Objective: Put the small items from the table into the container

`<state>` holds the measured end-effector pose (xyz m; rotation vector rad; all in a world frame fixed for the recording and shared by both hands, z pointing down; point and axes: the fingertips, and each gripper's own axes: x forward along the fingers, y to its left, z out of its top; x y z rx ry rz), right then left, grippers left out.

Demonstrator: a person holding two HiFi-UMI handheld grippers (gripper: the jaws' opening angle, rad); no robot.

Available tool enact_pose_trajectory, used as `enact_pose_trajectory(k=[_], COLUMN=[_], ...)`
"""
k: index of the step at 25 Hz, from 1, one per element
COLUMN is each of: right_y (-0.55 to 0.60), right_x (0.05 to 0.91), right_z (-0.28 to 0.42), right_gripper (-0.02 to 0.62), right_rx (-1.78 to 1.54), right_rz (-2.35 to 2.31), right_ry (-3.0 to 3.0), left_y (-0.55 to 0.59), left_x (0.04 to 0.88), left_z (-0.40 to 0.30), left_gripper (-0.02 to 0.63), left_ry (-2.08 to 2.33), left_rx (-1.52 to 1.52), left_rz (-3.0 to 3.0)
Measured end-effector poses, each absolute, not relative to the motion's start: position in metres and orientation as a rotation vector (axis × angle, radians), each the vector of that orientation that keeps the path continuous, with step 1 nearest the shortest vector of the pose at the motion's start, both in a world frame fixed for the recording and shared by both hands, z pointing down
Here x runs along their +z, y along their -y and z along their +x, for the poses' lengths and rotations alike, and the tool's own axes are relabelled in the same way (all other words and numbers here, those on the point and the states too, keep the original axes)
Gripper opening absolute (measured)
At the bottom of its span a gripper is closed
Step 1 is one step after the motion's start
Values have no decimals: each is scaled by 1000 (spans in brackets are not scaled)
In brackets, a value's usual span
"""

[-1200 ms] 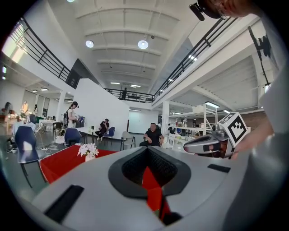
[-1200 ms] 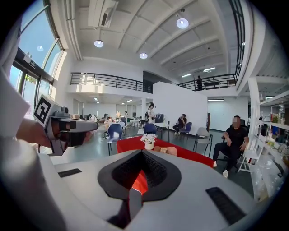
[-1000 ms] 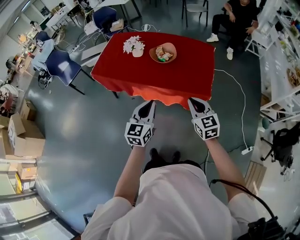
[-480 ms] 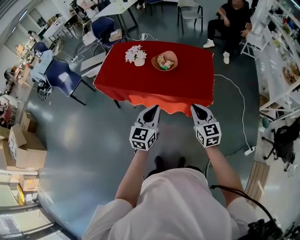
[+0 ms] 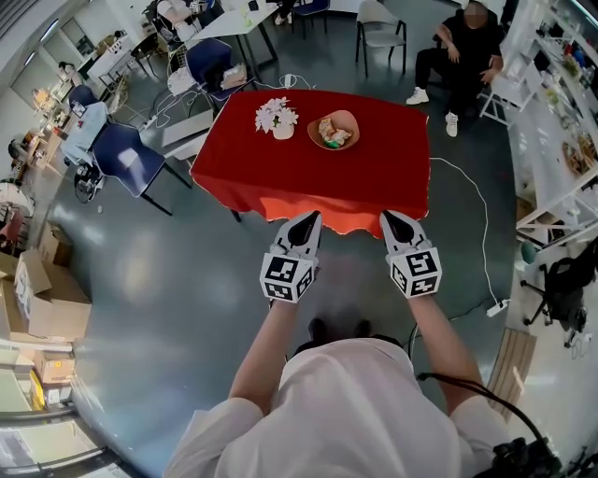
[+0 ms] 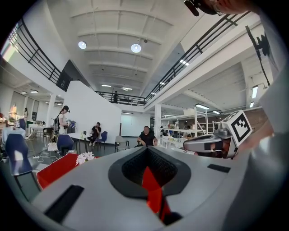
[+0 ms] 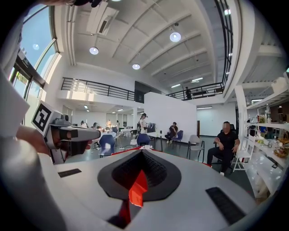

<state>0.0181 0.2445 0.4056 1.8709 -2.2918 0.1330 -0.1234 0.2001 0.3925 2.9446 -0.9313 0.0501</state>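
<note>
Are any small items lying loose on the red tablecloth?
No, the head view shows only the flower pot and the filled bowl on the red tablecloth.

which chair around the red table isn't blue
The grey chair beyond the table's far side, next to the seated person; the chairs at left are blue.

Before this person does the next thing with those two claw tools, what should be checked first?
1. Left gripper empty: ok, jaws shut on nothing.
2. Right gripper empty: ok, same.
3. Jaws open for picking: not ok, both shut.
4. Bowl upright on the red table: ok, small items lie in it.
5. Flowerpot apart from bowl: ok.
6. Loose items remaining on the cloth: cannot tell; none visible from here.
</note>
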Motion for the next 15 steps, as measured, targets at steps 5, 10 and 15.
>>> enact_pose_trajectory(k=[5, 10, 15], right_y=[-240, -235, -235], right_x=[404, 402, 401], right_z=[16, 18, 15], right_gripper=[12, 12, 12], right_rx=[126, 132, 130], right_rz=[1880, 1889, 1883], right_ry=[2292, 2290, 2297], left_y=[-197, -192, -188], left_x=[390, 387, 386], left_z=[-123, -121, -124], left_gripper=[5, 5, 6], left_ry=[932, 935, 943], left_rx=[43, 38, 41], left_rz=[2950, 2948, 2948])
